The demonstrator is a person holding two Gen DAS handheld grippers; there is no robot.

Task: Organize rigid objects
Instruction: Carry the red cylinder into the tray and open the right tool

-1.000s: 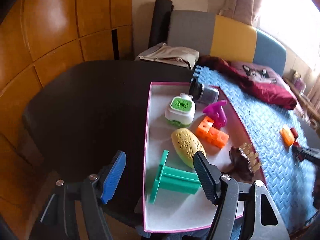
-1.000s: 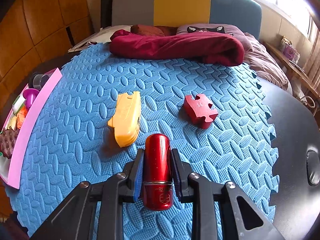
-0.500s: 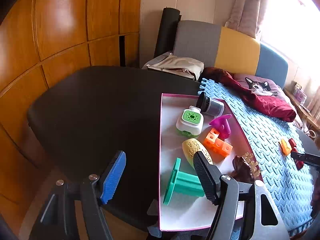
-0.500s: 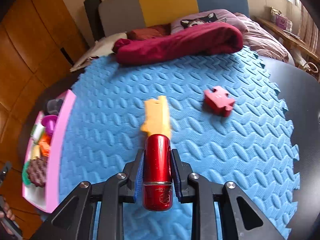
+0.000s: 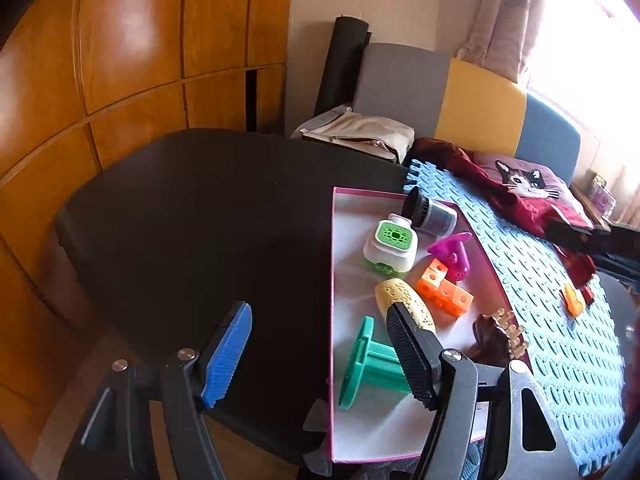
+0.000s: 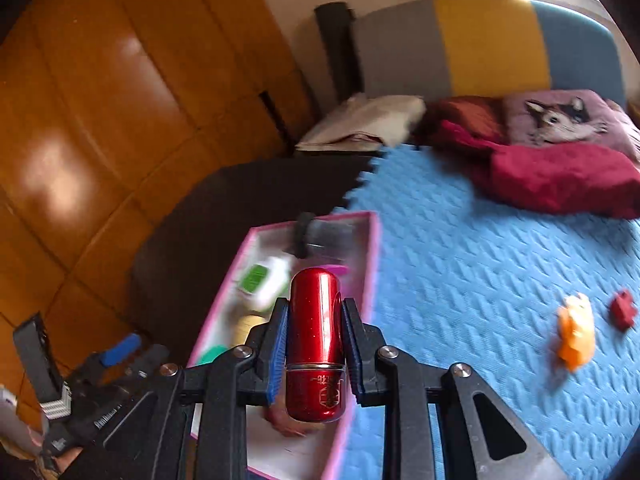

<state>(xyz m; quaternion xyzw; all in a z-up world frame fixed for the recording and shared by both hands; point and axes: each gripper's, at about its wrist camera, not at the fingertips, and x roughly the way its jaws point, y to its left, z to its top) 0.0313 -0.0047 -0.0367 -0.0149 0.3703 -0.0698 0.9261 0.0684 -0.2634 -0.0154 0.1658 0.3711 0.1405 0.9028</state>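
The red metal cylinder (image 6: 316, 344) carries gold print near its lower end — a short line of characters above a round emblem, both too small and blurred to make out. The other gripper's black body (image 6: 100, 408), low in the right wrist view, bears white lettering — it cannot be read with any certainty. Nothing else shows legible text.

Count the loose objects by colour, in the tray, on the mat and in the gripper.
Green: 2, spool, cube
Orange: 2, blocks, piece
Red: 2, puzzle piece, cylinder
Yellow: 1, oval
Purple: 1, toy
Brown: 1, comb
Dark: 1, jar
Total: 10
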